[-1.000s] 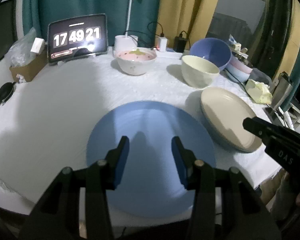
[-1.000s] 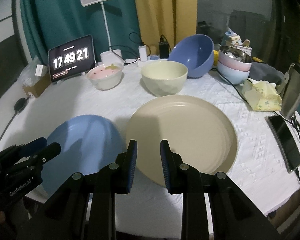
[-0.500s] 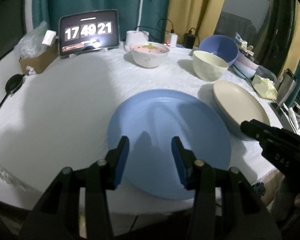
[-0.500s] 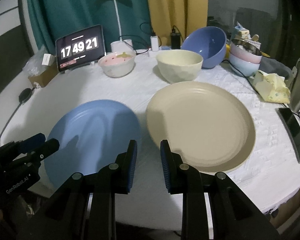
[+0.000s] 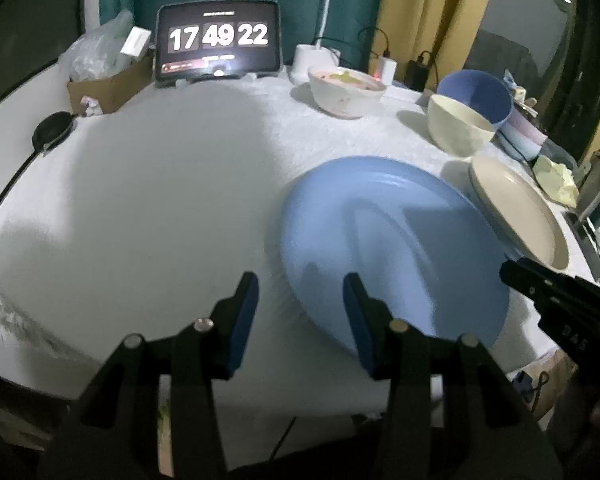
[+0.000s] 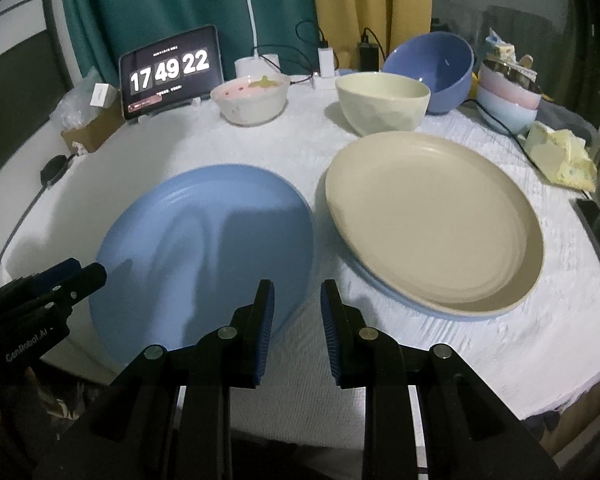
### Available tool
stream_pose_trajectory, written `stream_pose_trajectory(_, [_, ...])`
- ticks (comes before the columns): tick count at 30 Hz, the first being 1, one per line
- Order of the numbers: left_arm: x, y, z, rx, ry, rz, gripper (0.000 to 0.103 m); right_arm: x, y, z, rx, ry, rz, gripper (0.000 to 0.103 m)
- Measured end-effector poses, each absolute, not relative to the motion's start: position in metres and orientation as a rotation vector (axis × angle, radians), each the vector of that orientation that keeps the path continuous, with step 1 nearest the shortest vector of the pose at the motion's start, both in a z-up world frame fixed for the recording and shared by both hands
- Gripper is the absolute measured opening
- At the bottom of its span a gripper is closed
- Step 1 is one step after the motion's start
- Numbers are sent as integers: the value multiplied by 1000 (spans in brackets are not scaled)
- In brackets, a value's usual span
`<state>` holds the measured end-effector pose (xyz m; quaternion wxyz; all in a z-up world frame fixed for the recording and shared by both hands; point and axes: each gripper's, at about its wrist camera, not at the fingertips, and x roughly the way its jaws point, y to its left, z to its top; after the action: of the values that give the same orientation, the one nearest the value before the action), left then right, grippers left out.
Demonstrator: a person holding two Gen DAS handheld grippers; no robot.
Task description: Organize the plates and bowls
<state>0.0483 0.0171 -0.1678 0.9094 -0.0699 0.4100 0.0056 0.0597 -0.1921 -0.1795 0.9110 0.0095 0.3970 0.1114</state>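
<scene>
Lying just ahead-right of the empty left gripper [image 5: 300, 304]: blue plate [image 5: 388, 240].

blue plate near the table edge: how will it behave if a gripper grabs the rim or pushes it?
The blue plate looks rigid and shallow, so it probably lifts as one stiff piece but sags toward its far side from a rim pinch. Its smooth matte surface may slip between narrow pads. Pushed, it likely slides rather than tips, though the textured white cloth could drag or bunch.
</scene>
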Motion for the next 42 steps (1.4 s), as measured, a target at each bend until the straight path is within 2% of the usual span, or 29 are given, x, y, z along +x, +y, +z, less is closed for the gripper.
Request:
stream_pose_trajectory(26, [78, 18, -190, -102, 871, 28, 46, 90, -184, -199, 26, 883, 243, 25])
stream_pose_trajectory(33, [79, 10, -190, -77, 859, -25, 39, 93, -179, -199, 15, 881, 248, 25])
stream_pose_trajectory(42, [74, 8, -185, -74, 847, -30, 36, 89, -176, -195, -1, 866, 251, 25])
